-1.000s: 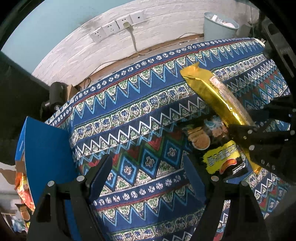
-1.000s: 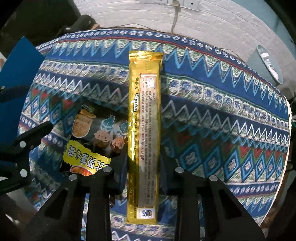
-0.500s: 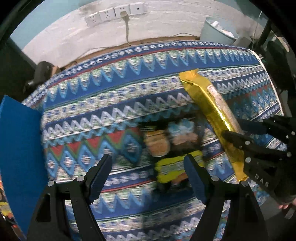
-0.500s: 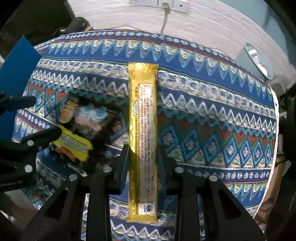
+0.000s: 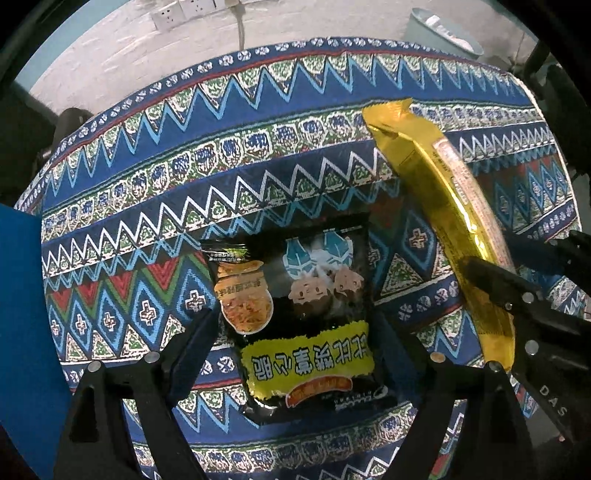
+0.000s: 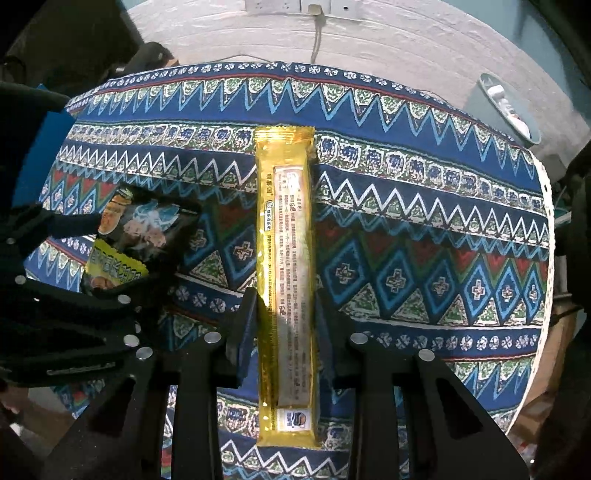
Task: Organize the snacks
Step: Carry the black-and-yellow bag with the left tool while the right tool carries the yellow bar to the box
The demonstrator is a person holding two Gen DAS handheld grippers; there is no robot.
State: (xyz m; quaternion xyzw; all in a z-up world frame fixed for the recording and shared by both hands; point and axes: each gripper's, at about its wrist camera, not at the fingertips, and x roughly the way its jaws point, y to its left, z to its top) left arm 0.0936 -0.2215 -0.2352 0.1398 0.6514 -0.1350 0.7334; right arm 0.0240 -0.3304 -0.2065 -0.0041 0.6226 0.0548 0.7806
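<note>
A black snack bag [image 5: 295, 295] with a yellow label lies flat on the patterned tablecloth [image 5: 221, 166]. My left gripper [image 5: 295, 325] points straight down over it. Its jaws are opening, with the bag between them and neither pad pressing on it. A long gold packet [image 6: 286, 221] sits lengthwise in my right gripper [image 6: 286, 325], which is shut on its sides and just starting to ease open. In the right wrist view the bag [image 6: 147, 225] and my left gripper [image 6: 122, 251] are at the left. In the left wrist view the gold packet [image 5: 443, 184] slants to the right of the bag.
A blue box [image 5: 22, 314] stands at the table's left end. A pale bin [image 6: 506, 107] stands on the floor beyond the far right corner. Wall sockets [image 5: 192, 11] with a cable are behind the table. The cloth's right edge [image 6: 546, 240] drops off.
My left gripper has moved right and down until the black bag lies between its fingers, which stand wider. My right gripper has carried the gold packet rightward, away from the bag.
</note>
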